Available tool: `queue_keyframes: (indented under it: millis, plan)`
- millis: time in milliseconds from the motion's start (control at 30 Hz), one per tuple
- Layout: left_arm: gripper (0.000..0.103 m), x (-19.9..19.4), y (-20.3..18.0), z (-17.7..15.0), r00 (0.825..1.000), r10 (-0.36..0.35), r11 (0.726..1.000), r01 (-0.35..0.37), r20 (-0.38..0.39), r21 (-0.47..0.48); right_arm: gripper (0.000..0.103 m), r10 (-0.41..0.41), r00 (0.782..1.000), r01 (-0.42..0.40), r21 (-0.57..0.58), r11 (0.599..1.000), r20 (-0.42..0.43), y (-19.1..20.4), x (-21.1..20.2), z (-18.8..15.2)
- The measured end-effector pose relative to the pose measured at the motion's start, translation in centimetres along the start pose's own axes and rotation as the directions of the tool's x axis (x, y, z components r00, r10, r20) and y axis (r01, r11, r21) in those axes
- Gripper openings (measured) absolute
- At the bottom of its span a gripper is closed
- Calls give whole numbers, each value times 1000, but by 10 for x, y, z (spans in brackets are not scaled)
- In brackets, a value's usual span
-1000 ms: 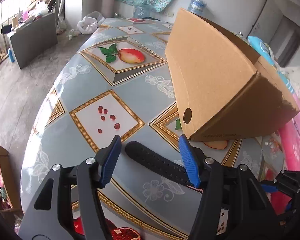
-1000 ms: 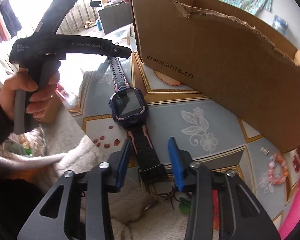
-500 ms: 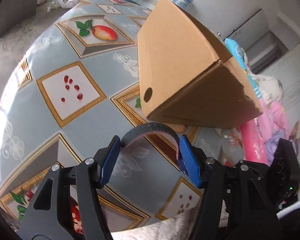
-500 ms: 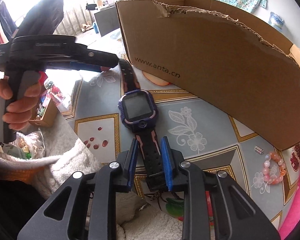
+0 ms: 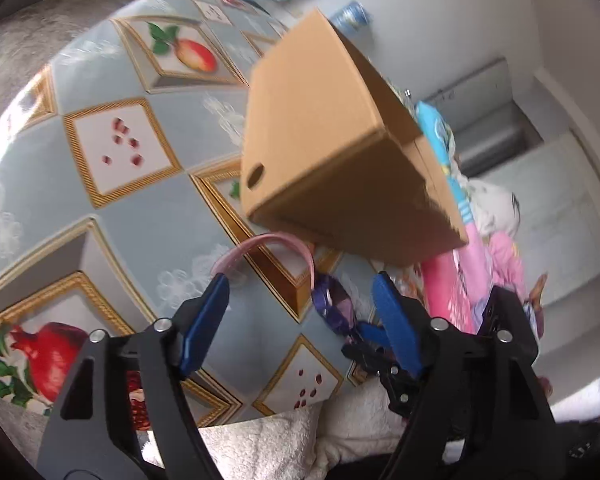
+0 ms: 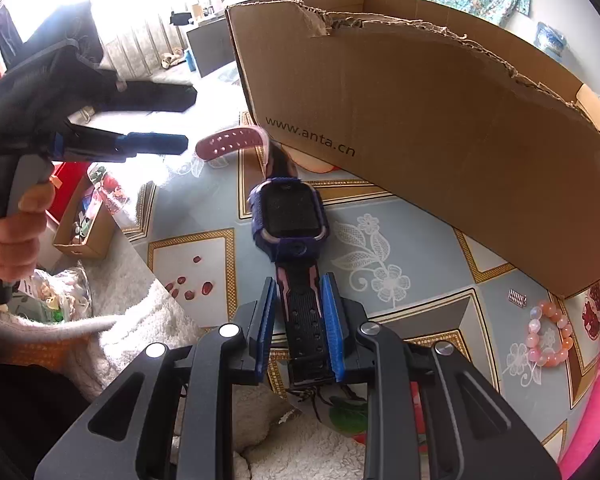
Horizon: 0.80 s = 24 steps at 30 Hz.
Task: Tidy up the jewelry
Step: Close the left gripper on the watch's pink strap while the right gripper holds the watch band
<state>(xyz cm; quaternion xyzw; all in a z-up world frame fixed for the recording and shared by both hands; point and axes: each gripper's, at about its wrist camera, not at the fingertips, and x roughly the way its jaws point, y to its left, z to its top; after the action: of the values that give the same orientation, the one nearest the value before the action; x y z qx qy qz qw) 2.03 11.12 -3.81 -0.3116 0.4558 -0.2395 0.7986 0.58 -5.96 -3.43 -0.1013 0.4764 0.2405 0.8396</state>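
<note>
The right gripper (image 6: 298, 316) has its jaws clamped on the strap of the smartwatch (image 6: 288, 216), lifted beside the cardboard box (image 6: 420, 128). The left gripper (image 5: 300, 316) is apart, empty. The bead bracelet (image 6: 548, 334) lies on the table (image 6: 400, 220); sorting has hardly begun.

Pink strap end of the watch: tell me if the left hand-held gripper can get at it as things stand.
Probably yes. The left hand-held gripper is open, and the pink strap end arches freely just ahead of its fingertips, with only the cardboard box behind.
</note>
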Motion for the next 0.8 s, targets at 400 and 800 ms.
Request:
queue_keyframes:
  millis: [400, 800]
  plan:
    - [72, 20, -10, -12, 992, -79, 997, 81, -97, 15, 24, 5, 1000, -5, 8, 1000, 2, -3, -2, 0]
    - [72, 53, -8, 3, 993, -86, 996, 83, -81, -40, 24, 7, 1000, -7, 9, 1000, 3, -3, -2, 0]
